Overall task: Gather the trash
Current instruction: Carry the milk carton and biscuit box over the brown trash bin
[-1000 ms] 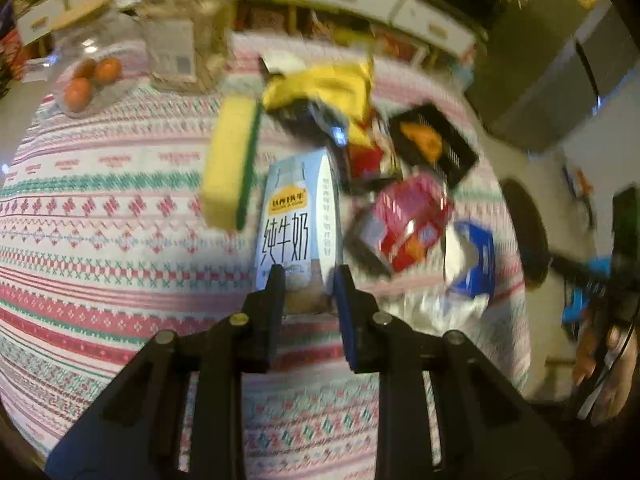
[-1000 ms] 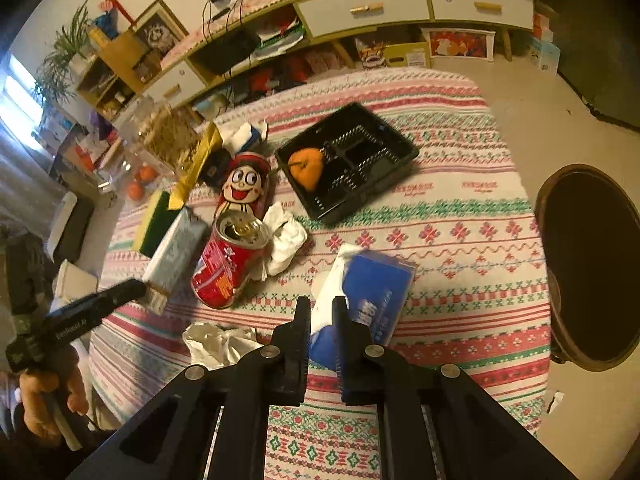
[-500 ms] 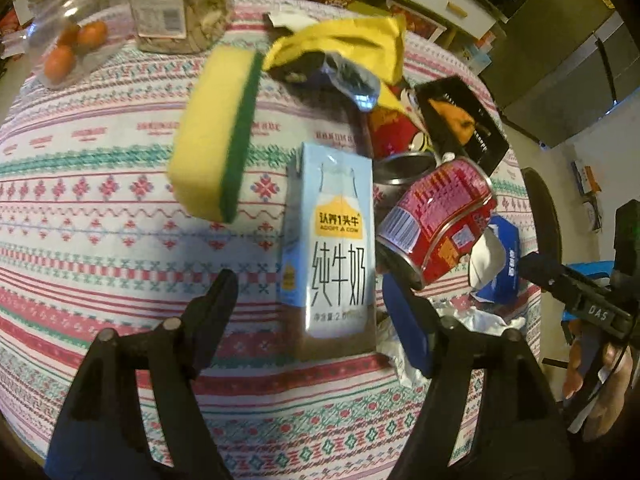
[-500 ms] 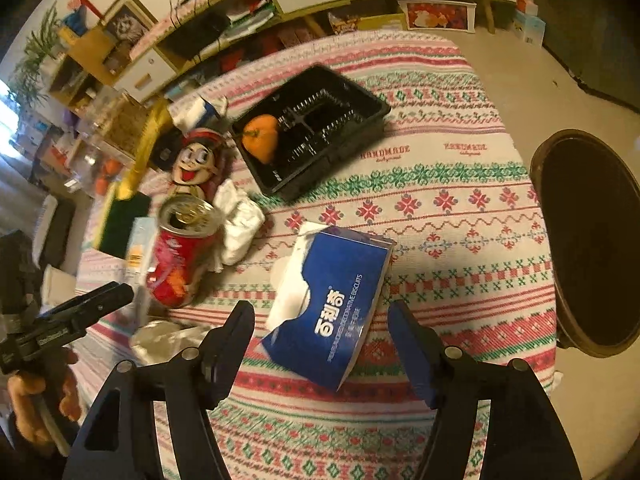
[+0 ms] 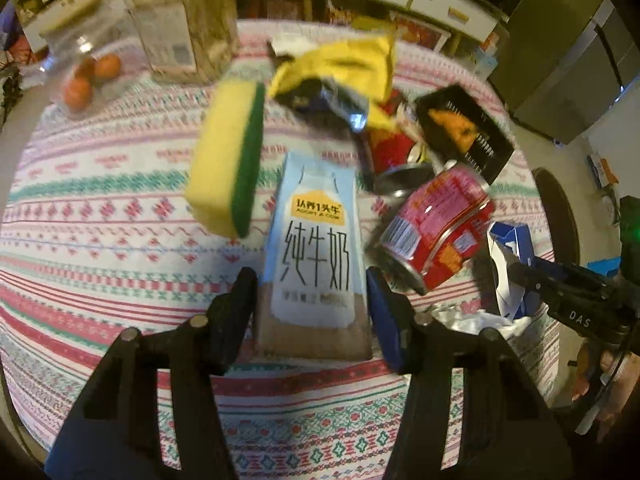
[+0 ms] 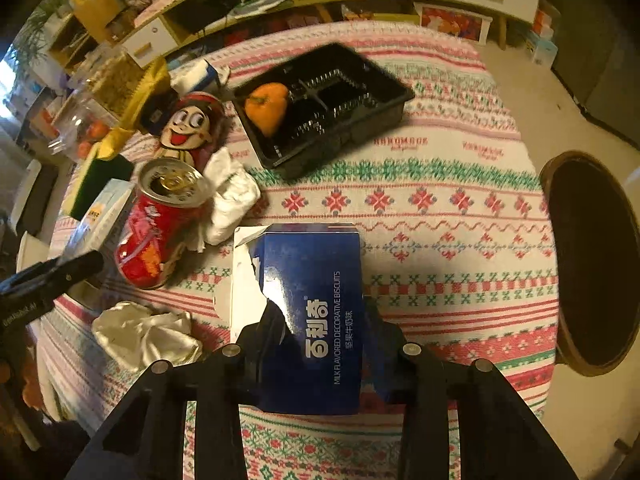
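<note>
A light-blue milk carton (image 5: 316, 248) lies on the patterned tablecloth (image 5: 100, 208). My left gripper (image 5: 312, 308) is open, one finger on each side of the carton's near end. A torn blue biscuit box (image 6: 316, 312) lies in the right wrist view. My right gripper (image 6: 324, 344) is open around the box's near end, its fingers close against both sides. A red can (image 6: 160, 224) lies between carton and box; it also shows in the left wrist view (image 5: 436, 224).
A yellow-green sponge (image 5: 228, 160), a yellow wrapper (image 5: 340, 68), a black tray (image 6: 324, 108) with an orange fruit, crumpled white tissue (image 6: 232, 200), silver foil (image 6: 144, 336) and a cartoon-face tube (image 6: 188, 124) crowd the table. A dark round stool (image 6: 592, 264) stands right of the table.
Both grippers went from shut to open. The left has come down around the milk carton's end, and the right around the blue biscuit box.
</note>
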Demonstrator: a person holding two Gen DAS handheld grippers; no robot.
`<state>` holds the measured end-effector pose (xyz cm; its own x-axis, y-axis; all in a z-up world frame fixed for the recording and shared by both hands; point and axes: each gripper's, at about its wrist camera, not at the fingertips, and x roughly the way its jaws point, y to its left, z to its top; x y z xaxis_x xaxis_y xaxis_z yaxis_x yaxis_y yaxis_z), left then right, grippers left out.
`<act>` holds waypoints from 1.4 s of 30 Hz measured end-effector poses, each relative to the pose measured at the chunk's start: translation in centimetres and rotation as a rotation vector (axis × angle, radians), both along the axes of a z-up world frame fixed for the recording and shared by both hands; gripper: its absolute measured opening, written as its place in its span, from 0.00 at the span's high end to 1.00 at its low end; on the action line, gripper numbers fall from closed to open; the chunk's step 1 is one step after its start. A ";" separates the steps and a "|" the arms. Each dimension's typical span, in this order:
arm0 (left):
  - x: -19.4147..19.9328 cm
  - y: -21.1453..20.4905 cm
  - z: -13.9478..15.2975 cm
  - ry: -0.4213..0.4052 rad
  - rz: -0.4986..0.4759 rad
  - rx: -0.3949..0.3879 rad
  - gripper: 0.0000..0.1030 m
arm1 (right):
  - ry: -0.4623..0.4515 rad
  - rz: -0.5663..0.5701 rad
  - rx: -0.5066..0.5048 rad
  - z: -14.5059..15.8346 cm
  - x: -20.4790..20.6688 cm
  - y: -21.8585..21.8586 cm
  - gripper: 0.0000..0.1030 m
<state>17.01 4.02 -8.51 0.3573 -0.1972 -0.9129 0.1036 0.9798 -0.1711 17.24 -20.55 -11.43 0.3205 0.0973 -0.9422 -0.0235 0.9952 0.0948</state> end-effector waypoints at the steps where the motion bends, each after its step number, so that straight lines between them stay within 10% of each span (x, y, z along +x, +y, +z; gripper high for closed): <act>1: -0.3 0.0 0.6 -0.020 -0.002 0.000 0.45 | -0.010 -0.003 0.005 0.4 -0.1 -0.3 0.62; 22: -5.1 -6.1 8.5 -0.301 -0.177 -0.006 0.48 | -0.176 -0.145 0.052 7.9 -4.0 -8.7 0.62; 42: -5.7 -24.3 6.7 -0.272 -0.488 -0.035 0.48 | -0.157 -0.340 -0.020 7.8 -9.8 -22.3 0.62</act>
<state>11.28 -20.32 -1.81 0.4385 -0.4270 -0.7908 0.5885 0.8014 -0.1064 7.44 -42.88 -3.64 0.4717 -0.0571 -0.8799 0.2956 0.9504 0.0969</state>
